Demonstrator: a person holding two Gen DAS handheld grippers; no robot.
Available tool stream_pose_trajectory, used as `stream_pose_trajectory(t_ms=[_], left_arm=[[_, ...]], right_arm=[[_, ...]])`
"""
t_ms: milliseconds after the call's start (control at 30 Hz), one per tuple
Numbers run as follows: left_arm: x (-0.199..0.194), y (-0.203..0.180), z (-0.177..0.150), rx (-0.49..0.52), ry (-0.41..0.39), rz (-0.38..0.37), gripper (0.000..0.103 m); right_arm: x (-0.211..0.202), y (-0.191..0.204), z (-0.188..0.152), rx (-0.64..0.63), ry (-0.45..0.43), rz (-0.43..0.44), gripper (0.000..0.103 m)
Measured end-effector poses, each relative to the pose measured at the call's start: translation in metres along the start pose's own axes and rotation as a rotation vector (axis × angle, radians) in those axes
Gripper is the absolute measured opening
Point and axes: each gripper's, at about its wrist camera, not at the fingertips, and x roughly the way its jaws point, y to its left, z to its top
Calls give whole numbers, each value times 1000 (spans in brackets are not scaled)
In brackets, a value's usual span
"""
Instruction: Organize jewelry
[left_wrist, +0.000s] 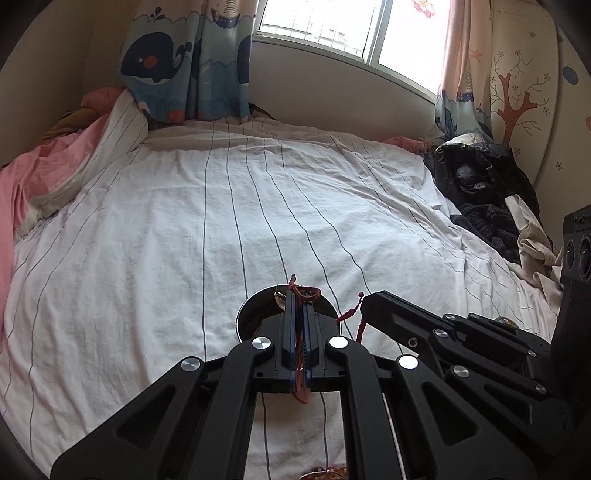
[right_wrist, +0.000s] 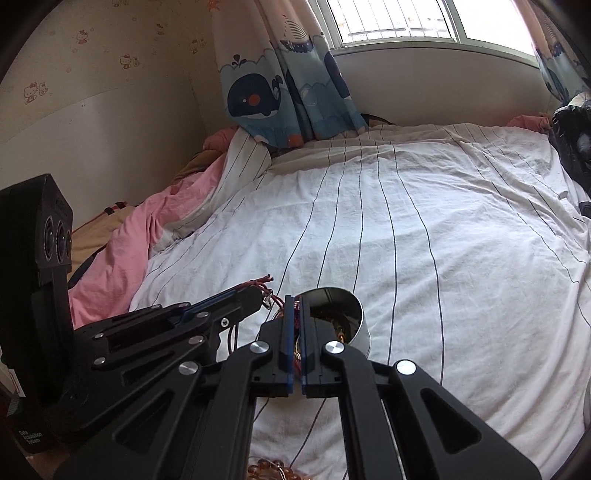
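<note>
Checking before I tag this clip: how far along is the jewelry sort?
Done: some jewelry already lies in the metal bowl. In hand: the left hand-held gripper is shut on a red cord bracelet; the right hand-held gripper pinches another corded piece. Left: amber beads lie on the striped sheet.

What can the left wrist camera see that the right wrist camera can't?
Only the left wrist view shows the tree sticker on the wall and a braided red cord hanging from the right gripper.

Only the right wrist view shows the cat stickers on the wall and the jewelry inside the metal bowl.

Both show the striped sheet, whale curtain, window, pink bedding and amber beads at the bottom edge.
</note>
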Motion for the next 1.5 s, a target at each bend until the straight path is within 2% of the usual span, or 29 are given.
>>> stream_pose_trajectory(t_ms=[100, 200, 267, 333, 367, 400, 433, 500, 600, 667, 767, 900, 1067, 1100, 1133, 1200, 1233, 1267, 1300, 1333, 1400, 1500], left_arm=[[14, 7, 5, -30, 7, -19, 3], [42, 18, 4, -75, 85, -33, 6], [57, 28, -3, -92, 130, -6, 20], [59, 36, -11, -97, 143, 7, 30], [57, 39, -15, -91, 141, 19, 34], [54, 41, -18, -89, 138, 25, 36], [52, 44, -20, -88, 137, 32, 36], [46, 47, -25, -86, 135, 39, 38], [37, 51, -29, -88, 133, 53, 41], [30, 53, -31, -88, 127, 62, 43], [25, 55, -34, -90, 124, 64, 44], [25, 52, -42, -81, 139, 60, 45], [22, 51, -50, -76, 155, 53, 46], [21, 52, -51, -75, 155, 56, 46], [20, 53, -52, -73, 154, 60, 46], [19, 56, -54, -78, 155, 64, 46], [20, 57, -54, -80, 157, 65, 46], [20, 58, -54, -82, 157, 66, 46], [19, 57, -54, -82, 156, 65, 46], [19, 56, -53, -80, 154, 65, 46], [18, 55, -52, -74, 150, 65, 46], [17, 55, -51, -70, 145, 66, 46]], right_arm=[[10, -3, 8, 7, -12, -2, 3], [27, -11, 12, 28, -2, -3, 3], [43, -17, 10, 45, 38, 8, 4], [59, -24, 5, 62, 83, 15, 4], [64, -26, 2, 66, 101, 11, 4], [68, -28, -1, 70, 112, 7, 9], [69, -29, -3, 75, 115, 3, 18], [68, -29, -7, 77, 115, 5, 24], [60, -28, -6, 79, 93, -1, 26], [47, -37, -7, 120, 63, -13, 27], [33, -52, -17, 179, 65, -31, 28], [32, -56, -39, 193, 125, -43, 32], [47, -43, -53, 141, 197, -27, 39], [47, -40, -54, 119, 201, -34, 44], [47, -36, -56, 95, 205, -49, 54], [55, -32, -60, 37, 243, -102, 63], [61, -32, -63, 16, 264, -128, 60], [66, -34, -67, 10, 285, -139, 51], [69, -36, -70, 13, 300, -145, 23], [69, -38, -71, 22, 302, -144, 6], [61, -38, -69, 22, 283, -140, 5], [37, -30, -55, 22, 197, -129, 5]])
